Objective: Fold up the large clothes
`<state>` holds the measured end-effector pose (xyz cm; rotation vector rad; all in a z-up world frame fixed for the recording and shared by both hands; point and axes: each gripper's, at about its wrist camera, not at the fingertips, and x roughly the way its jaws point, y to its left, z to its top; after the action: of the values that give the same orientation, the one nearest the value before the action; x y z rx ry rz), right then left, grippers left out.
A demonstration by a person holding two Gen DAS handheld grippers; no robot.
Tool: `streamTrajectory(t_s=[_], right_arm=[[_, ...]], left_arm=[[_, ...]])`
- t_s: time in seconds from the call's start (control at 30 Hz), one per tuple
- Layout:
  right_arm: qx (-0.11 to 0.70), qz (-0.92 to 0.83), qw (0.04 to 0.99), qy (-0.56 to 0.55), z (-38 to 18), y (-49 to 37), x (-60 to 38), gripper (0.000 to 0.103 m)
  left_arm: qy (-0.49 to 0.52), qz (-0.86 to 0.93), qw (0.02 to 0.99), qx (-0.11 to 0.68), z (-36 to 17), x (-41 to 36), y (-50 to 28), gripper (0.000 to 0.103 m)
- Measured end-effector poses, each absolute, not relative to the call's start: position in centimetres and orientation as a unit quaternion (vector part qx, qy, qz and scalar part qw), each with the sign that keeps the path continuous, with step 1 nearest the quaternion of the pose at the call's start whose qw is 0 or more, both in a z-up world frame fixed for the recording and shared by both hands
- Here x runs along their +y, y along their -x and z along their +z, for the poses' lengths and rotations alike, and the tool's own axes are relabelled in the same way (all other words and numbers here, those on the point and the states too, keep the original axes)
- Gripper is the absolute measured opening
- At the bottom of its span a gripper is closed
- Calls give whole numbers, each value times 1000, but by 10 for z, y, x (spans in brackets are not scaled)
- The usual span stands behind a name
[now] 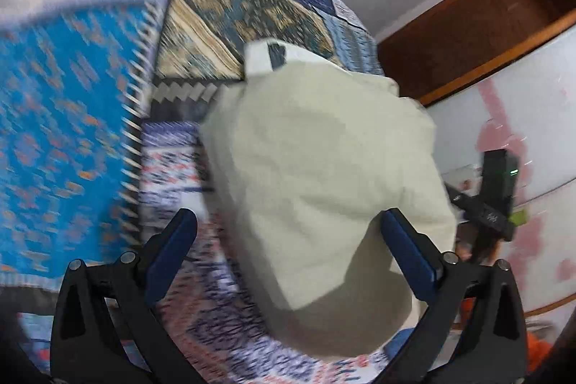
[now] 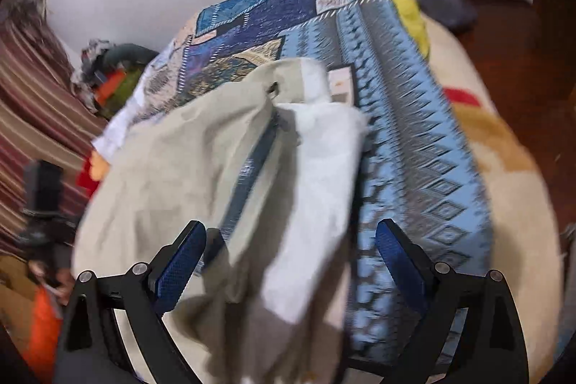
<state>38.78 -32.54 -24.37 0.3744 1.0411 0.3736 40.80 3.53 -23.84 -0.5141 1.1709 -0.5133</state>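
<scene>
Left wrist view. The left gripper (image 1: 288, 233) had its blue-padded fingers (image 1: 172, 254) spread wide, one at lower left and one at lower right of the frame, with nothing pinched between them. The pale beige garment (image 1: 316, 175) filled the centre and lower centre as a rumpled mound, with a white inner panel bearing a dark label (image 1: 268, 56) at its upper end. It lay on a patchwork blanket (image 1: 64, 117) of blue, purple and tan patterns. The lower part of the cloth sat between the two fingers; the right finger appeared to touch or overlap its edge, while the left finger stood apart from it. The picture was motion-blurred.

Right wrist view. The right gripper (image 2: 291, 240) likewise had its fingers (image 2: 180, 265) spread wide and clamped nothing. The garment (image 2: 172, 168) spread from centre to lower left, its white lining (image 2: 316, 189) turned outward and a dark zip line (image 2: 252, 168) running diagonally through the middle. The cloth lay between and below the fingers, its folds reaching the left finger; whether they touched could not be told. The blanket (image 2: 414, 132) showed to the right.
</scene>
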Motion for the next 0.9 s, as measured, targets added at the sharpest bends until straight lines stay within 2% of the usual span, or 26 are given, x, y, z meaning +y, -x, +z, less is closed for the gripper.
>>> streamTrajectory(t_s=[0.13,0.23,0.4,0.47,0.5,0.57,0.63,0.67,0.9], right_arm=[[518,231,793,-223,-256,-402,-312,95],[536,240,781,-213,-264,-412,-294,103],[541,246,775,-216,-268,-428,-281,101],[543,252,767,-232,-269,-433,-282,85],[545,254,761,-242,-270,-434,-284,81],[548,254,753,-262,-272,-437,-291,62],[550,257,746,-272,-272,-437,-296,49],[552,262,741,-278,-273,-436,-297,45],[555,253,751,-252,-270,-434,-288,39]], left_arm=[[271,-263,752,541,-251,23,-418,103],[271,-266,749,542,-252,17,-427,103],[277,-272,732,560,-255,10,-438,103],[272,-276,730,563,-255,9,-439,103],[272,-279,729,563,-255,11,-439,103],[274,-280,730,559,-255,17,-440,103],[266,-279,746,543,-250,23,-442,103],[267,-275,755,533,-248,24,-441,103],[280,-253,767,518,-247,13,-443,103]])
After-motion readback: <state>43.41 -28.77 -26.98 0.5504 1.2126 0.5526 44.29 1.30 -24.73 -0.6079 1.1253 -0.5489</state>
